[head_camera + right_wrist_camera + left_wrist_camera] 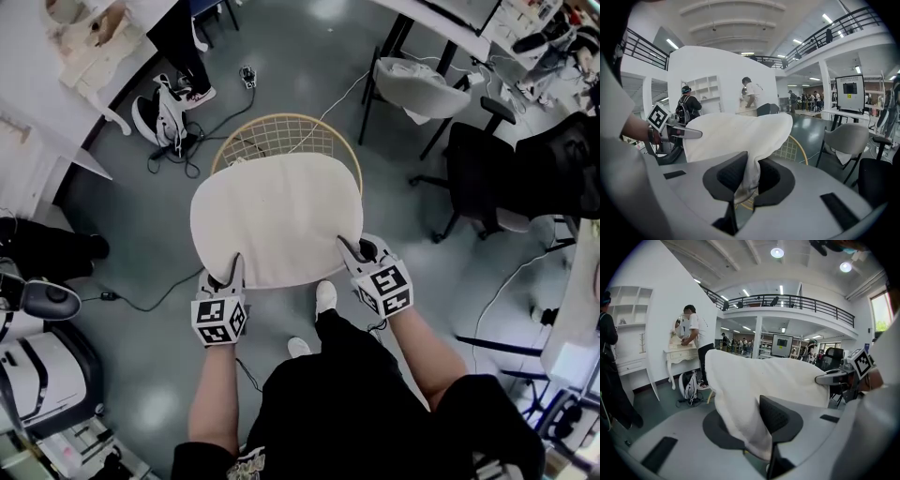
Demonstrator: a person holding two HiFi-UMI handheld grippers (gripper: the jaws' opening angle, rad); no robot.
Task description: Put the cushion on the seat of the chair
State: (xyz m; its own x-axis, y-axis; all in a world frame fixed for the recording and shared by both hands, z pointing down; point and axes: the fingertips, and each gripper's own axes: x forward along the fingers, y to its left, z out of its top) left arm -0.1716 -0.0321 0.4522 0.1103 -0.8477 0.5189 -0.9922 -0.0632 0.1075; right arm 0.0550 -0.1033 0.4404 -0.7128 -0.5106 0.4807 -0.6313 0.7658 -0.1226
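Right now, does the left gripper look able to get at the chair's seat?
Likely not directly: the left gripper is clamped on the cushion, which hangs spread over the chair seat and covers most of it. Lowering the cushion looks unobstructed.

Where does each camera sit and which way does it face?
Head view: on the person's head, looking steeply down at the cushion over the chair; forearms, left gripper and right gripper show.
Left gripper view: on the left gripper, along its jaws shut on the cushion; right gripper at right.
Right gripper view: mirrored, jaws shut on the cushion; left gripper at left, chair beyond.
Shared: both gripper views show the cushion and the opposite gripper.
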